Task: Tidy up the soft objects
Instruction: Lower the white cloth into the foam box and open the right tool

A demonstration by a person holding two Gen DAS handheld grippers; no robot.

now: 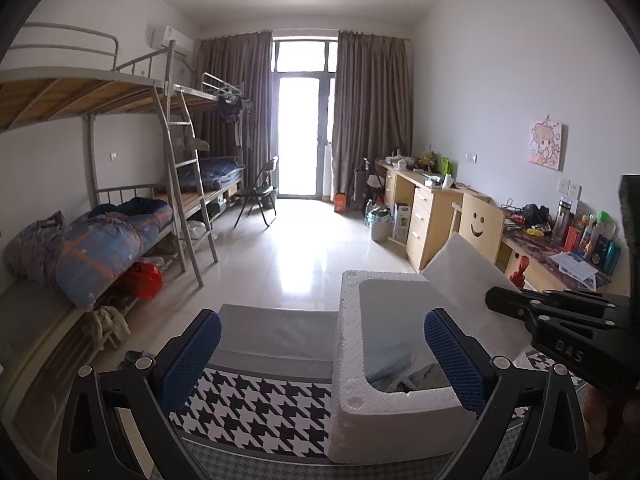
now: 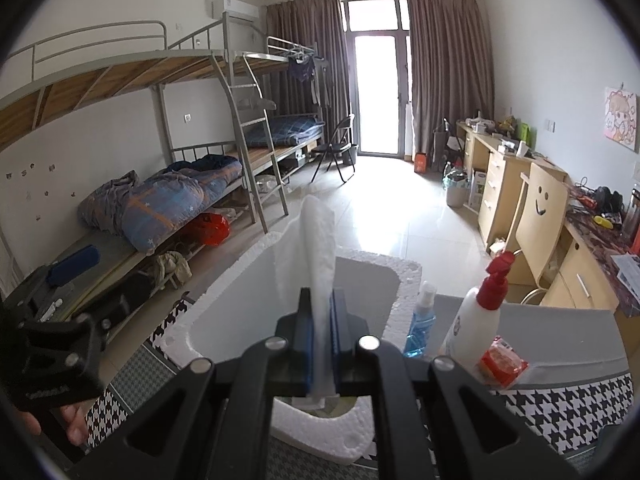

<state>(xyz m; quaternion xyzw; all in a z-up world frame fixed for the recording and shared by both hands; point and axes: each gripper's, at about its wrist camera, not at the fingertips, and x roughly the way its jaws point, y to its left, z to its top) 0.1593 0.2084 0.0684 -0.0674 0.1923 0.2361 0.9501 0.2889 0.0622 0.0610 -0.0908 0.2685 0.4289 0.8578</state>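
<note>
right wrist, tongs (image 2: 321, 344) pinch white cloth (image 2: 318, 240)

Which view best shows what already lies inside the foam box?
The left wrist view: it looks down into the foam box, where a bluish cloth lies at the bottom. In the right wrist view the right gripper, shut on a white cloth, blocks most of the interior.

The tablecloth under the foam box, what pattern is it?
Black-and-white houndstooth tablecloth, clearest in the left wrist view, beside the foam box.
</note>
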